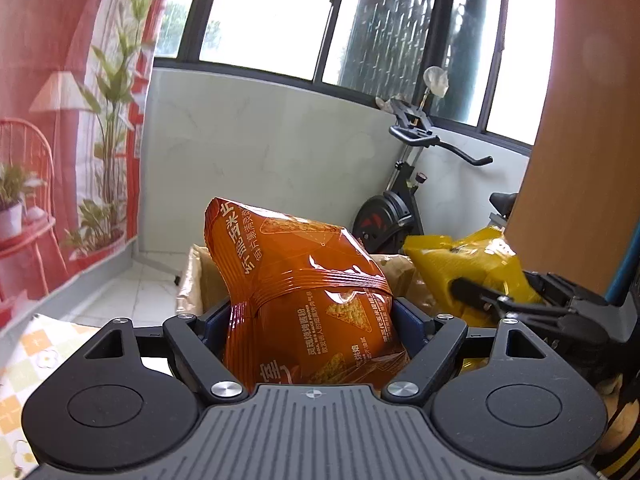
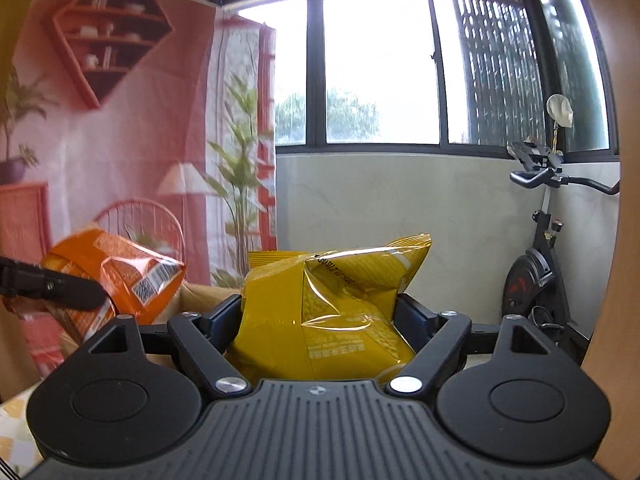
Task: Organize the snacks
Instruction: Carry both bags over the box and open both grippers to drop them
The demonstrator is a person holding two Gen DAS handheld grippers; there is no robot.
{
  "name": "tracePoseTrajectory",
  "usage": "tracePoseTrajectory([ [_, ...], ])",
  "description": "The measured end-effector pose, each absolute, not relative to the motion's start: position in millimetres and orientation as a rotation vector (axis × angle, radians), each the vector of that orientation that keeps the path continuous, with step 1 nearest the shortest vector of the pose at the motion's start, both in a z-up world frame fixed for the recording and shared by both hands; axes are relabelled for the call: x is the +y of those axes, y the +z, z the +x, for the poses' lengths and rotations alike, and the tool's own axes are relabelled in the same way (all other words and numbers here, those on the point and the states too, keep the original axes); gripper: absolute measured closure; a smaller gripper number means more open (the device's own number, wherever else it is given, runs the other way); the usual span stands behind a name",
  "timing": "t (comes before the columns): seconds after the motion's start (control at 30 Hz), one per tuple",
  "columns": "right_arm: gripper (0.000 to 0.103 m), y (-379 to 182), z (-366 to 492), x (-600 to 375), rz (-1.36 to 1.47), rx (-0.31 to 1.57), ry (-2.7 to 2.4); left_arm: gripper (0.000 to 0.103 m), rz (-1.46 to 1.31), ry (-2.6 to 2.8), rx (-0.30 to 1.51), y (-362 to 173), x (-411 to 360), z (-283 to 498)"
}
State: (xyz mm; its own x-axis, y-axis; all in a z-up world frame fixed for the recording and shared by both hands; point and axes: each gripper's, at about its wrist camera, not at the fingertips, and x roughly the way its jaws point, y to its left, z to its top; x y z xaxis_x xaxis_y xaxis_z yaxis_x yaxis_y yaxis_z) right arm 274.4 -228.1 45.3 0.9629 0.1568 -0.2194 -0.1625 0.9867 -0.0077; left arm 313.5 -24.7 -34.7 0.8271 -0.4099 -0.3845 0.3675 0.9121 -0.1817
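An orange corn-chip bag [image 1: 308, 292] stands upright between the blue pads of my left gripper [image 1: 310, 320], which is shut on it and holds it in the air. A yellow snack bag [image 2: 332, 304] is squeezed the same way in my right gripper [image 2: 320, 316]. From the left wrist view the yellow bag [image 1: 468, 264] and the right gripper [image 1: 504, 300] show at the right. In the right wrist view the orange bag [image 2: 120, 272] and a black finger [image 2: 52, 284] of the left gripper appear at the left. An open cardboard box [image 1: 200, 280] lies just behind both bags.
A black exercise bike [image 1: 404, 192] stands by the white wall under the windows. A pink printed backdrop [image 1: 60, 120] hangs at the left. A checkered cloth [image 1: 36, 356] covers the surface at lower left. A brown panel [image 1: 580, 120] rises at the right.
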Motion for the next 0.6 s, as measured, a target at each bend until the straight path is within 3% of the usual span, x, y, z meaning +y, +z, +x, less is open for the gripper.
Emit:
tracePoseTrajectory([
  [0.33,0.021,17.9,329.5,-214.9,-0.164,0.341,0.095,0.019,0.031,-0.347,0.456,-45.1,-48.7,345.4],
  [0.6,0.014,6.4,339.1,-199.6,-0.259,0.409,0.091,0.012,0.024,-0.325,0.491,-43.8,-45.7,351.6],
])
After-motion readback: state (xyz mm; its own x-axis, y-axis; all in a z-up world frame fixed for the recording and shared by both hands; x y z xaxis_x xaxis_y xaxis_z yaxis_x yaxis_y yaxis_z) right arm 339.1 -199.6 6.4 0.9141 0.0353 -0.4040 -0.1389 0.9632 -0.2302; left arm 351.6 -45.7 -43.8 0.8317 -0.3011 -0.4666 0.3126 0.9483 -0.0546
